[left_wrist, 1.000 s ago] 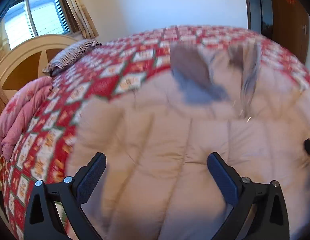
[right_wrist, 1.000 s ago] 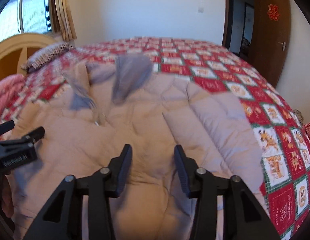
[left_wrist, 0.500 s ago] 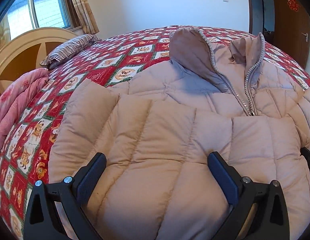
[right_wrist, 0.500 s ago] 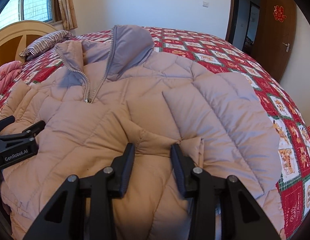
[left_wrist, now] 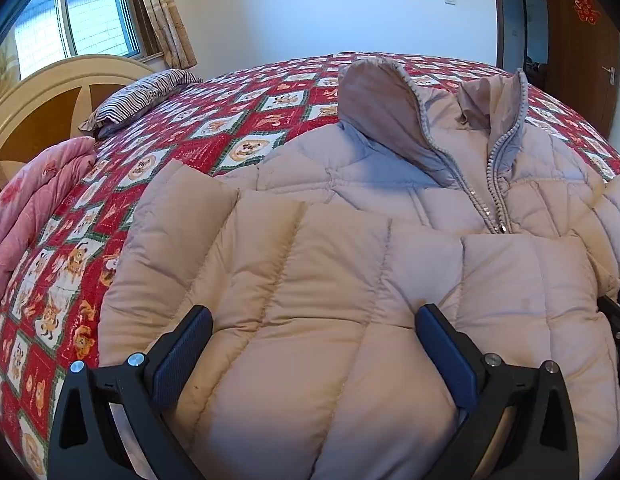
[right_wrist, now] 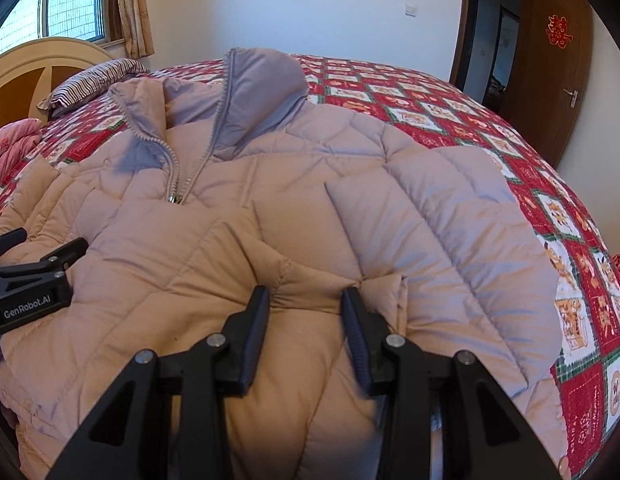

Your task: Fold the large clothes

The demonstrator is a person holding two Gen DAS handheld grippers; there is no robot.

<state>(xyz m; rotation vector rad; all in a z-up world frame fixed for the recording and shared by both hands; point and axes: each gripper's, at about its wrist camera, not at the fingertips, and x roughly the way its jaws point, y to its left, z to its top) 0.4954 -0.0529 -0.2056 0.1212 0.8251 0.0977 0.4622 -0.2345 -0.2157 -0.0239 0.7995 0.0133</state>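
Observation:
A beige quilted puffer jacket [left_wrist: 350, 280] lies spread front-up on the bed, collar [left_wrist: 390, 112] at the far end and zipper [left_wrist: 498, 208] partly done up. My left gripper [left_wrist: 312, 344] is at the jacket's near edge. Its fingers stand wide apart and the padded fabric bulges up between them. In the right wrist view the same jacket [right_wrist: 390, 220] fills the middle. My right gripper [right_wrist: 306, 308] is shut on a puckered fold of it near the hem. The left gripper [right_wrist: 30, 280] shows at that view's left edge.
The bed carries a red patterned quilt [left_wrist: 230, 132]. A striped pillow [left_wrist: 142, 96] and a pink folded blanket [left_wrist: 30, 208] lie by the wooden headboard [left_wrist: 50, 92] at the left. A brown door [right_wrist: 558, 80] stands at the far right.
A second ago both views were blurred and the collar looked farther off. Now the views are sharp and the jacket lies still. Neither gripper's finger spacing has changed.

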